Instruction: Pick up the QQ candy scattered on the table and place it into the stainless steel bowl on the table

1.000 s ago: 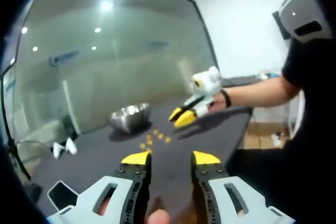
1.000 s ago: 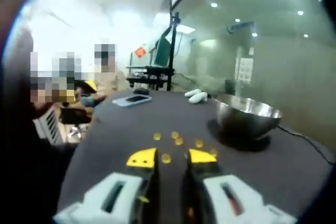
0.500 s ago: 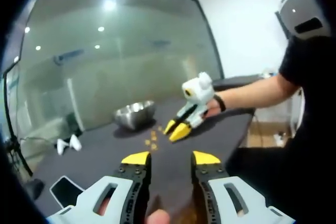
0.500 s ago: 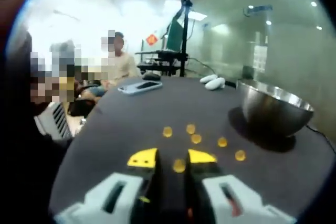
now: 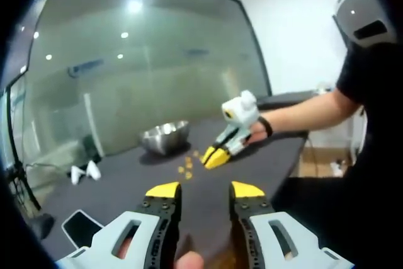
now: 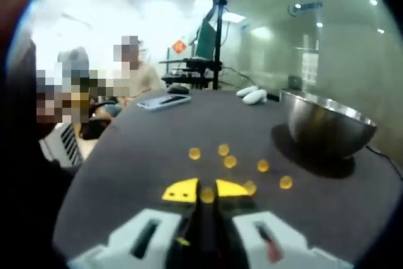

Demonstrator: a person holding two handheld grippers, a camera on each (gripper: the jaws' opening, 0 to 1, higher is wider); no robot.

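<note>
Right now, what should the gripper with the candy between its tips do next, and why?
Probably lift straight up, then carry toward the stainless steel bowl. The right hand-held gripper has its yellow tips nearly closed around one orange QQ candy on the dark table, so the grasp looks made. The bowl sits off to its right, beyond the other candies.

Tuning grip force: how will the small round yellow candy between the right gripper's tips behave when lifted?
The small round yellow candy looks tiny and light, so little force should do. Its rounded shape may let it roll or pop out of the right gripper. Softness can't be judged.
</note>
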